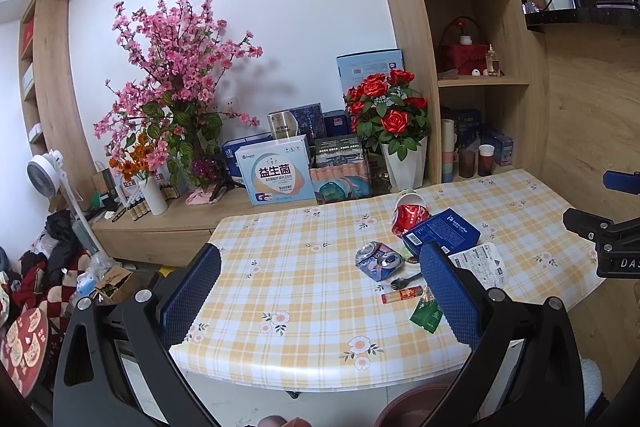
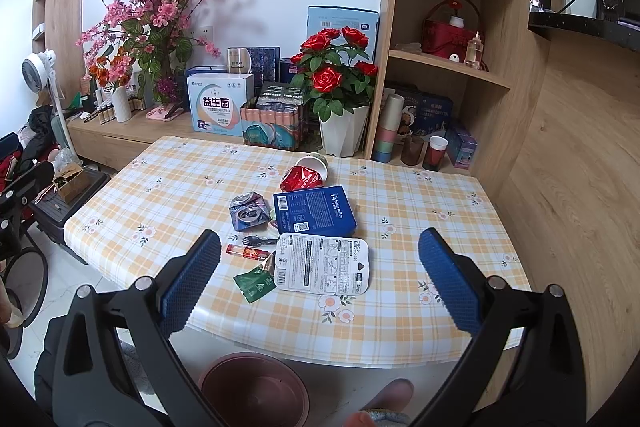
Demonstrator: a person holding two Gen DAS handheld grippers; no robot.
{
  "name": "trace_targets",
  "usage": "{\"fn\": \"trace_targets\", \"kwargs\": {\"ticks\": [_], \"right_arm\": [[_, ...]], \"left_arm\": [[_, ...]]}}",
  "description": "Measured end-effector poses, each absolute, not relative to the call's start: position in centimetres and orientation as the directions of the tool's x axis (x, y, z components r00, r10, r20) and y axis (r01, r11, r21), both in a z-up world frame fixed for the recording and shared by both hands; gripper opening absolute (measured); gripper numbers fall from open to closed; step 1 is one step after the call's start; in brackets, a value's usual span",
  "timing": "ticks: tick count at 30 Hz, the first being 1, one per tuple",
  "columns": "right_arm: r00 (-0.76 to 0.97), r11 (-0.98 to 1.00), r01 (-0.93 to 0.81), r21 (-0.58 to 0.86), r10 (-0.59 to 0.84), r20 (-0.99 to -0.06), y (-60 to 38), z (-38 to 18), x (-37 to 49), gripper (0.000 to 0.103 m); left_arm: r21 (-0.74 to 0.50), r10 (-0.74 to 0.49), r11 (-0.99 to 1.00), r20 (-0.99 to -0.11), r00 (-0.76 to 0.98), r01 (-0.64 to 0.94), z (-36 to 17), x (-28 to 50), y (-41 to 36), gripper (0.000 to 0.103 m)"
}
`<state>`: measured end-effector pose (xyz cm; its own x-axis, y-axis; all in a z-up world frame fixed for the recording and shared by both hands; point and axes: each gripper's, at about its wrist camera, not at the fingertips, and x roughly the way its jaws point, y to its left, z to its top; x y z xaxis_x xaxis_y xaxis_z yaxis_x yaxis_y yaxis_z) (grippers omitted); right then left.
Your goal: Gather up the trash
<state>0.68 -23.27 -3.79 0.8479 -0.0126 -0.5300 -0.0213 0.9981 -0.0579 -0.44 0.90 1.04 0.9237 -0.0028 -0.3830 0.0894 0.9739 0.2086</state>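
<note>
Hovering above the checked table (image 1: 280, 267), the left gripper (image 1: 320, 291) has its jaws spread wide and empty; trash lies ahead: crushed blue can (image 1: 378, 259), red cup (image 1: 410, 217). From the right wrist, the right gripper (image 2: 320, 273) gapes too, over a white packet (image 2: 324, 269), blue box (image 2: 314, 209) and green sachet (image 2: 254, 282).

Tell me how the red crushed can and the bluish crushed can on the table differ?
The red can lies farther back, touching the tipped white cup; the bluish can lies nearer, left of the blue box. The red one is crumpled into a rounder lump, the bluish one pressed flatter with its top showing. Both are crushed and rest on the checked tablecloth, ungrasped.
</note>
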Motion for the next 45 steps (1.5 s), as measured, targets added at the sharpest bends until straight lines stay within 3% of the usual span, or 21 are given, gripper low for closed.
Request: {"fn": "trace_targets", "kwargs": {"ticks": [45], "right_arm": [[0.848,0.998,-0.02,-0.066,-0.018,-0.53,-22.82,-3.93,0.66,0.098]], "left_arm": [[0.199,-0.018,0.975,-0.373,0.928,0.099,0.9,-1.15,0.69,0.098]]}}
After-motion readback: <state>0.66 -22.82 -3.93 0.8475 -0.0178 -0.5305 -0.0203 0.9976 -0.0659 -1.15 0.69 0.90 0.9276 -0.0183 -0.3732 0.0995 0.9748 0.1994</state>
